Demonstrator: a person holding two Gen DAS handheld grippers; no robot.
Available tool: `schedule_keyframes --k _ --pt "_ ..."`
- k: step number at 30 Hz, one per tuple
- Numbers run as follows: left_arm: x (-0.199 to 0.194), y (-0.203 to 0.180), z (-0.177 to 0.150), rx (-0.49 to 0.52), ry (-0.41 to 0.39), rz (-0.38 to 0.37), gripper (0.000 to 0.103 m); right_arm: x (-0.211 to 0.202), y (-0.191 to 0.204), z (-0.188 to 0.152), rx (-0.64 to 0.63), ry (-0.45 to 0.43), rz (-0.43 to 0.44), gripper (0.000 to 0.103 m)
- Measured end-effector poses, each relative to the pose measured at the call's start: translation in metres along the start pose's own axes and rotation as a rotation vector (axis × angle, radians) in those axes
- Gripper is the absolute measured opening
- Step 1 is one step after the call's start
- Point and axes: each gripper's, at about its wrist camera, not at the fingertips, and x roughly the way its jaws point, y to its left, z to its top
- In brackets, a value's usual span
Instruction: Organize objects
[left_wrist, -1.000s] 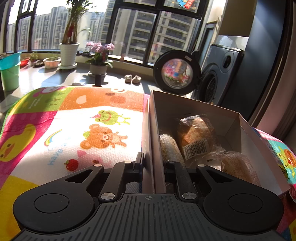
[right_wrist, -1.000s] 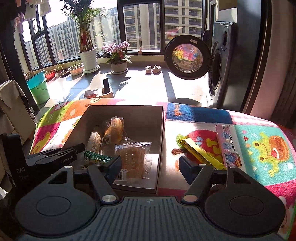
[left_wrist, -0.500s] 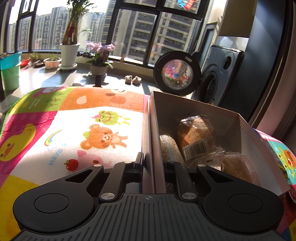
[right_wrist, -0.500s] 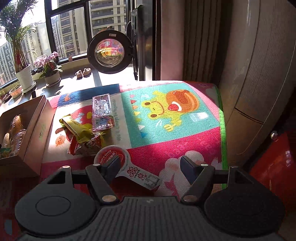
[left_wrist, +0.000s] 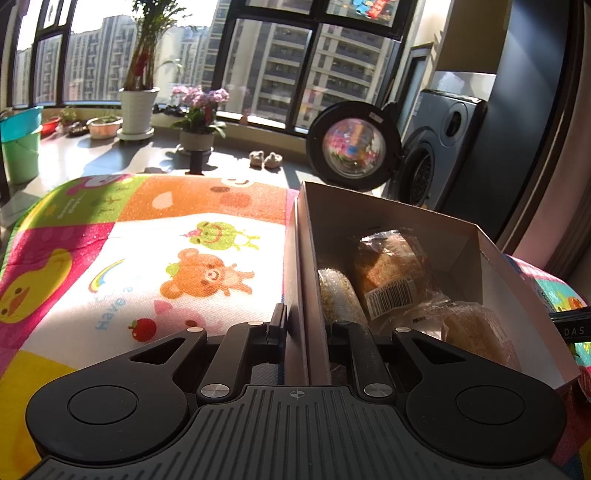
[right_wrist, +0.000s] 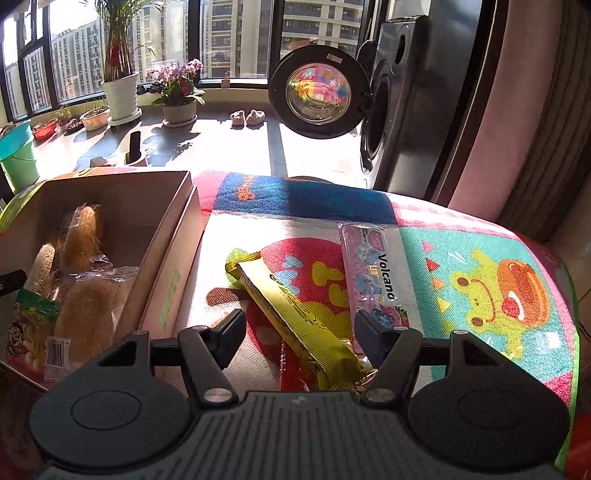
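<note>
The left gripper (left_wrist: 301, 325) is clamping the near wall of the cardboard box (left_wrist: 303, 258), one finger sitting outside the wall and the other inside it. The box is resting on a colourful cartoon mat (left_wrist: 147, 251) and is holding several wrapped snacks: a bun with a barcode label (left_wrist: 391, 273), a pale rice-cake roll (left_wrist: 340, 295) beside it, and another wrapped bread (left_wrist: 476, 332) lying nearer the right wall. In the right wrist view the same box (right_wrist: 162, 243) is sitting at the left, with a green-topped packet (right_wrist: 29, 325) showing in its near corner.

The right gripper (right_wrist: 300, 332) is hovering over the pile of snacks lying on the mat (right_wrist: 480, 288) just to the right of the box. Its jaws have just been closing, yet they are standing apart, and the pads are not pressing on anything. A long yellow snack bar (right_wrist: 295, 317) is lying diagonally between the two fingers, resting on a red wrapper (right_wrist: 295, 373) of which only a part is showing. A pink pack printed "Volcano" (right_wrist: 369, 266) is lying just beside the yellow bar, its near end running down toward the right finger.

Beyond the mat, a washing machine (right_wrist: 399, 96) with its round door swung open is standing by the window, and potted plants (right_wrist: 118, 88) are lining the sill.
</note>
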Motion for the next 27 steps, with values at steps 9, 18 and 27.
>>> schedule_keyframes --k 9,18,27 --pt "0.0 0.0 0.0 0.002 0.001 0.0 0.016 0.004 0.006 -0.001 -0.058 0.084 -0.029 0.021" --pt "0.0 0.0 0.0 0.004 0.002 0.001 0.016 -0.083 -0.005 -0.064 0.003 0.159 0.186 0.024" --pt "0.0 0.0 0.0 0.005 0.002 0.001 0.016 -0.091 -0.058 -0.073 0.102 0.087 0.055 0.05"
